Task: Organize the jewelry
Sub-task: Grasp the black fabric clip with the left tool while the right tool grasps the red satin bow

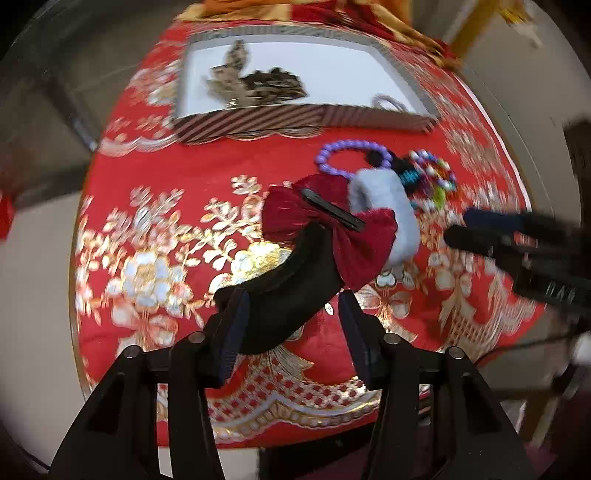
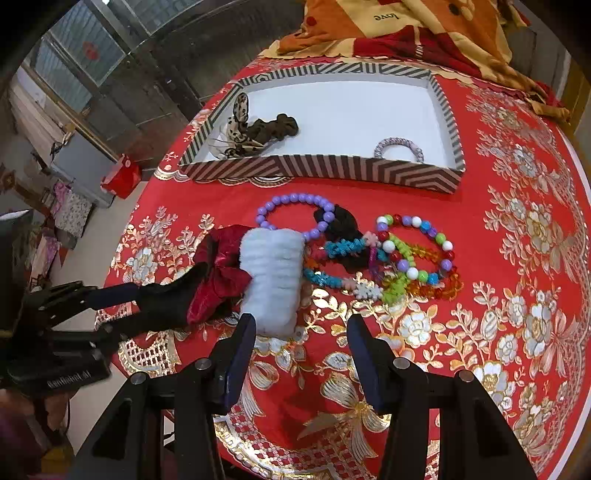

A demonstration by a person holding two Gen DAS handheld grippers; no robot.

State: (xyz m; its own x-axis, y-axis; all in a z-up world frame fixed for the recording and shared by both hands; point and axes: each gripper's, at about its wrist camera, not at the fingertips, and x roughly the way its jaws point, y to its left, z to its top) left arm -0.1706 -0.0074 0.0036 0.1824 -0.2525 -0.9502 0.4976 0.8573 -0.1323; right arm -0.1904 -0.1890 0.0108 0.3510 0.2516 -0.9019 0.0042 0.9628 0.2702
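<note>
A striped tray (image 2: pixel 325 171) with a white floor stands at the back of the red table; it holds dark and spotted hair ties (image 2: pixel 255 129) and a pale bracelet (image 2: pixel 399 147). In front lie a purple bead bracelet (image 2: pixel 291 201), a pile of coloured bead bracelets (image 2: pixel 410 254), a grey fluffy band (image 2: pixel 273 280) and a dark red bow clip (image 1: pixel 332 229). My left gripper (image 1: pixel 291 321) stands open around a black fabric piece (image 1: pixel 288 295) joined to the bow. My right gripper (image 2: pixel 301 354) is open and empty, just in front of the grey band.
A red and gold embroidered cloth (image 2: pixel 517 295) covers the round table. An orange and red blanket (image 2: pixel 406 29) lies behind the tray. The table edge falls off to the left, with the floor and clutter below (image 2: pixel 74 206).
</note>
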